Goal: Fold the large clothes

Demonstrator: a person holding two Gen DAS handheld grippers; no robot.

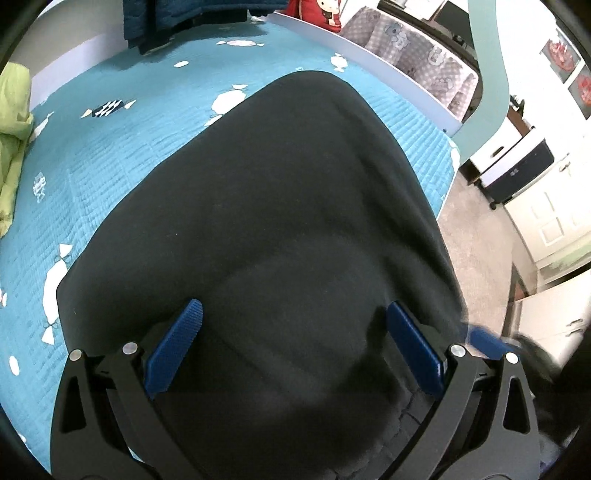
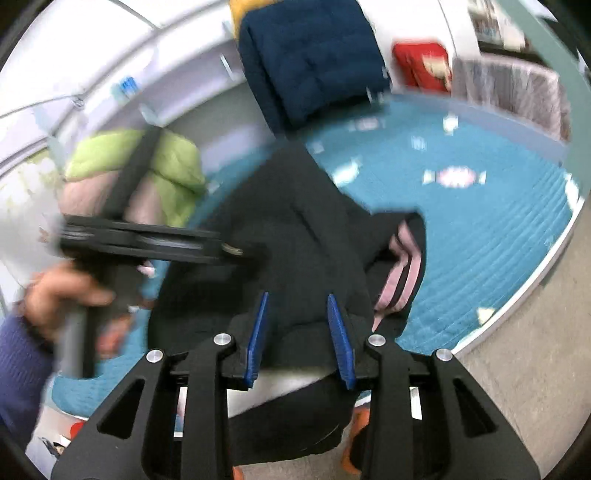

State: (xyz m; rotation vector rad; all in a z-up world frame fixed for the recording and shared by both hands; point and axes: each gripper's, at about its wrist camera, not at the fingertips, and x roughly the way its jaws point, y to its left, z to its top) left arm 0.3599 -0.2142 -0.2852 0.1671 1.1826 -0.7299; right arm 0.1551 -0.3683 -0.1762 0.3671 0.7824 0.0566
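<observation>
Blue ribbed pads line the left gripper, whose jaws are spread wide above the large black fleece garment, with nothing between them. That garment lies flat across the teal quilted bedspread with white candy prints, reaching toward twelve o'clock and draping over the bed edge at three o'clock. A lime green padded bundle sits at nine o'clock, and a dark navy quilted item at twelve.

In the right wrist view, which is motion-blurred, the right gripper has its blue pads parted, with black cloth lying between and under them; whether they press it I cannot tell. A pink-striped fold shows at two o'clock of the pads. The left gripper's black frame and the person's left hand appear at nine o'clock.
</observation>
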